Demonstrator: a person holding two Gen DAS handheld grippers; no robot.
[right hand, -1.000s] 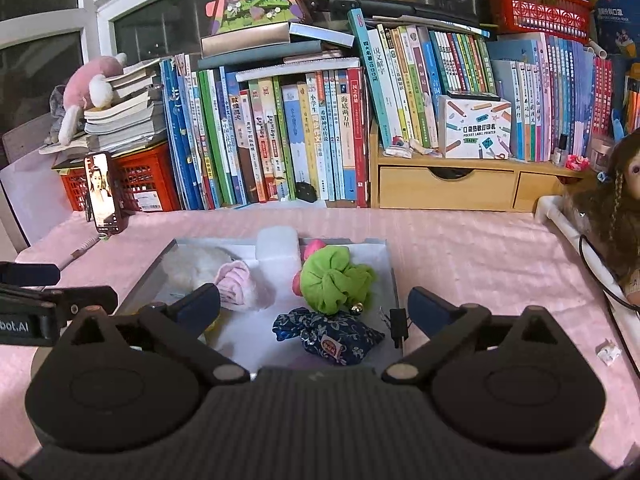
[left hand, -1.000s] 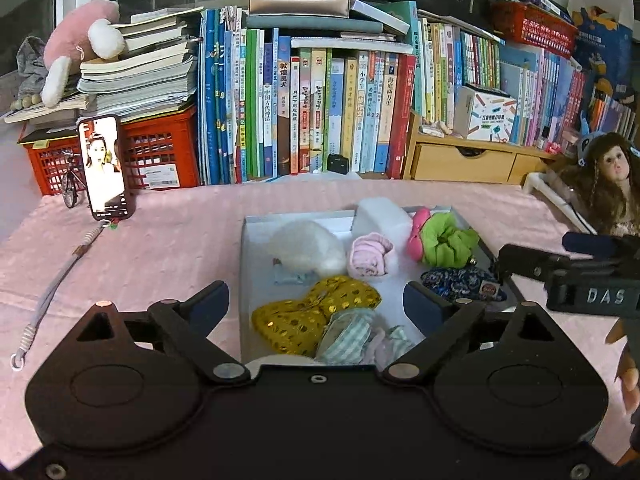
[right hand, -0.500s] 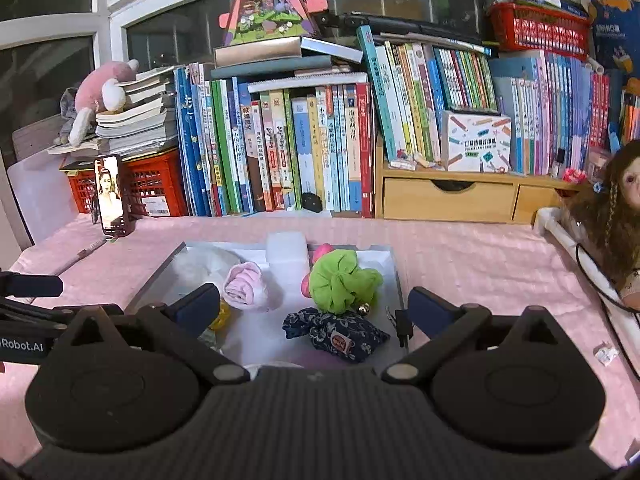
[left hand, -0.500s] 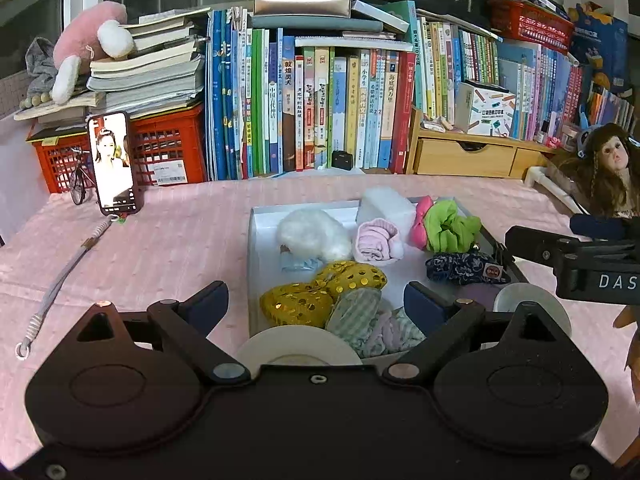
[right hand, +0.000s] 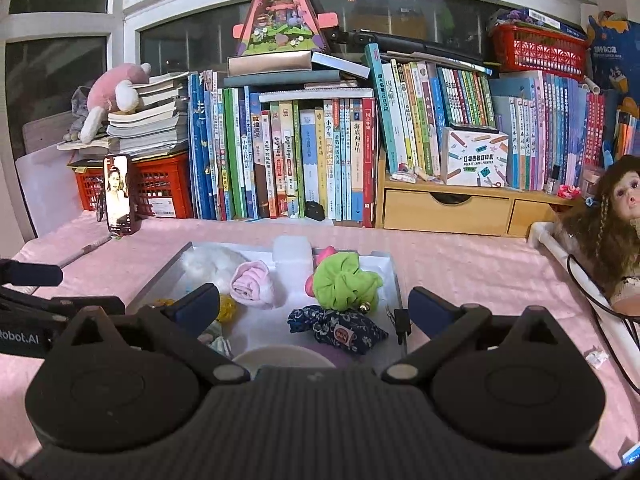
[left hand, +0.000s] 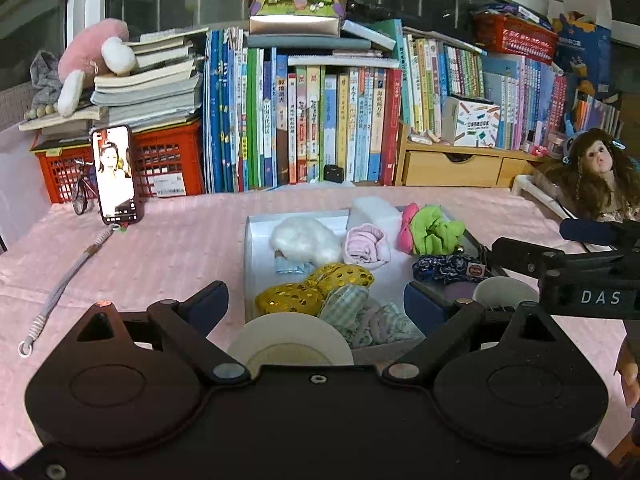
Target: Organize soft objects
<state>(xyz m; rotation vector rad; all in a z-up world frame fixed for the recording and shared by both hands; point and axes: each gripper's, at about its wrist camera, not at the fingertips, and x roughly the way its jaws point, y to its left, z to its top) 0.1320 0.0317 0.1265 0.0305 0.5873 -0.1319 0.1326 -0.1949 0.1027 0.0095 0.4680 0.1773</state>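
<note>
so both grippers are hovering at the near edge of the white tray (left hand: 256, 240) on the pink surface (left hand: 168, 248). left gripper (left hand: 316, 300) has its jaws spread wide with nothing between them, right gripper (right hand: 314, 304) is the same, released and empty. all the soft stuff sits inside the tray: fluffy white puff (left hand: 304, 238) at the back left, rolled pink cloth (left hand: 366, 246) just beside it, green scrunchie (left hand: 436, 232) at the back right, navy floral pouch (left hand: 444, 268) in front of that, gold sequin bow (left hand: 316, 288) near the front left touching a checked fabric piece (left hand: 352, 312). a white bowl (left hand: 290, 338) is at the tray's near edge. phone (left hand: 116, 174) stands propped well off to the left by the red crate (left hand: 168, 164).
</note>
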